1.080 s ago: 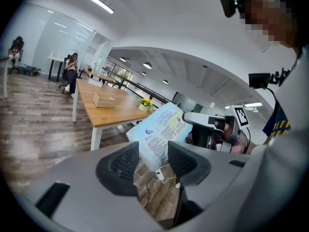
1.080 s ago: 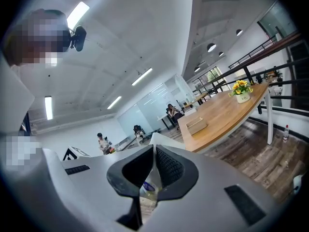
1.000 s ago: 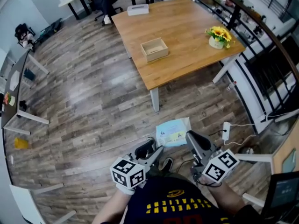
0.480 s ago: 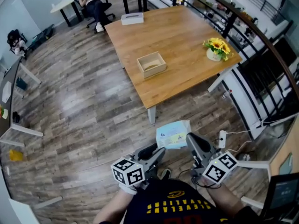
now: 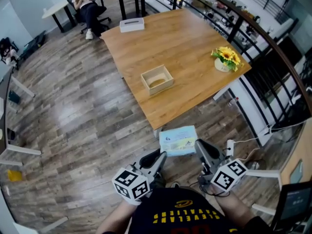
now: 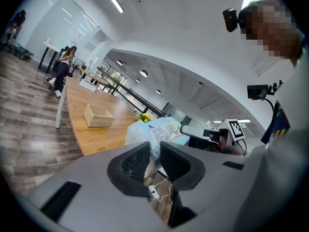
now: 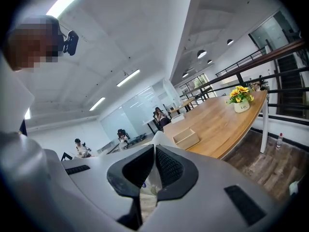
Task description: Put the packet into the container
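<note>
The light blue packet (image 5: 178, 139) hangs in the air just short of the wooden table's near corner, held between both grippers. My right gripper (image 5: 199, 144) is shut on its right edge; the packet (image 7: 161, 139) rises from between the pads (image 7: 166, 166). My left gripper (image 5: 162, 156) has just been closing, and its pads (image 6: 137, 161) now pinch the packet (image 6: 161, 129) at its lower left corner. The container, an open wooden box (image 5: 157, 79), stands on the table (image 5: 195, 38) beyond the packet, and also shows as the box (image 6: 99, 115) and the box (image 7: 186, 138).
A pot of yellow flowers (image 5: 224, 60) stands at the table's right edge, a white tissue box (image 5: 131, 24) at its far end. A black railing (image 5: 253, 28) runs along the right. A white power strip (image 5: 230, 147) lies on the floor. A person sits at a far desk (image 5: 85, 1).
Both grippers and the packet have come nearer the table, which now fills more of the head view. The left gripper has drawn in to the packet's lower left corner.
</note>
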